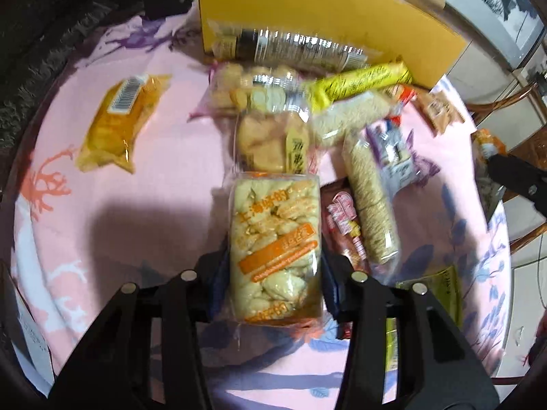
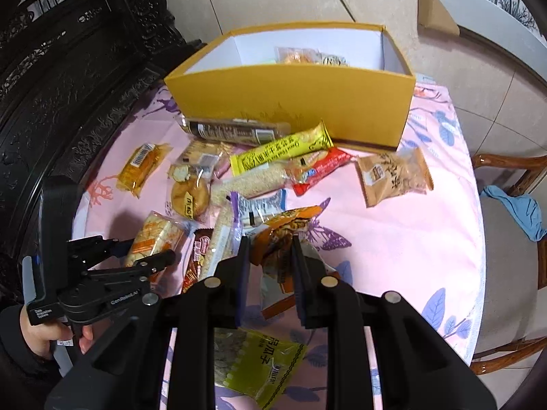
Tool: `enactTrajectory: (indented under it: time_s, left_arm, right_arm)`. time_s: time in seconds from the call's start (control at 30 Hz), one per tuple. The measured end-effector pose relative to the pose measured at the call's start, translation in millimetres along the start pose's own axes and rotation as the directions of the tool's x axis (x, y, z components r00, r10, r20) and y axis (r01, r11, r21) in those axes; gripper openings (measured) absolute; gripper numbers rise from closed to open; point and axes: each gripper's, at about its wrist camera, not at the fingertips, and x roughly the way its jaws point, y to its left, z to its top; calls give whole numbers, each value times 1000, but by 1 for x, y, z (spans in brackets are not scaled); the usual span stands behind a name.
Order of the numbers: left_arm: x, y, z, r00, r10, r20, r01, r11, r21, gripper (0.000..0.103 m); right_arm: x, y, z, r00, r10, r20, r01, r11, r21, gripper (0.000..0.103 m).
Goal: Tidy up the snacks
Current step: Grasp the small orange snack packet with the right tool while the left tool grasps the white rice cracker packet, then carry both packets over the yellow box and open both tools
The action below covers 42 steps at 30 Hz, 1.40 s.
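Closest in, left gripper (image 1: 275,273) clamped from both sides on a clear pack of pale puffed snacks with an orange label (image 1: 275,253), held just above the pink flower-printed surface (image 1: 136,188). In the right wrist view, right gripper (image 2: 270,256) closed on an orange crinkled snack bag (image 2: 277,239), its top bunched between the fingers; below it, flat on the surface, a green seed packet (image 2: 259,365). Just right of the held clear pack, a red wrapper (image 1: 345,225) and a long sleeve of pale round crackers (image 1: 371,205) side by side, touching. Further on, a loose heap: a round cake in clear film (image 2: 190,193), a purple-and-white packet (image 2: 261,205), a sesame-coloured bar (image 2: 246,182), a red-and-white wrapper (image 2: 321,169) and a yellow bar with dark print (image 2: 280,153), overlapping one another. Off to the left, apart from the heap, a small orange packet with a barcode sticker (image 2: 142,167). Off to the right, alone, a tan paper packet (image 2: 393,177). Beyond the heap, a dark tube with a printed label (image 2: 236,130) lying against the front wall of an open yellow box (image 2: 290,102), white inside, with at least one orange-toned packet (image 2: 307,56) resting in it. Farthest out, dark carved furniture (image 2: 68,68) on the left and a wooden chair with a blue cloth (image 2: 519,212) on the right.
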Motion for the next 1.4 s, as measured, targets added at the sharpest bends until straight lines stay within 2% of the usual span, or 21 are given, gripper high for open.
enactTrajectory:
  time_s: [0.23,0.57,1.07,1.23,1.4]
  left_arm:
    - [-27,-15,23,997,-28,75,26,999,26,46]
    - [-53,-18,57,989,-58,134,58,998,4,46]
    - [-69,-24,107,978,-64,199,63,998,12,46]
    - [-77,-28,147,970,-64,234,60,998,24,46]
    - [-75,-32,213,963,-28,268,17,999,43,46]
  right_arm:
    - [-8,4,7,1000,-11,20,11,1000,-7,23]
    - [-28,8,30,996,-43,78,43,999,0,23]
    - [-29,8,72,990,-44,132,44,999,5,23]
    - [-26,-1,101,987,-47,156,44,999,22,23]
    - [-16,-13,158,980,-61,190,52,997,51,23]
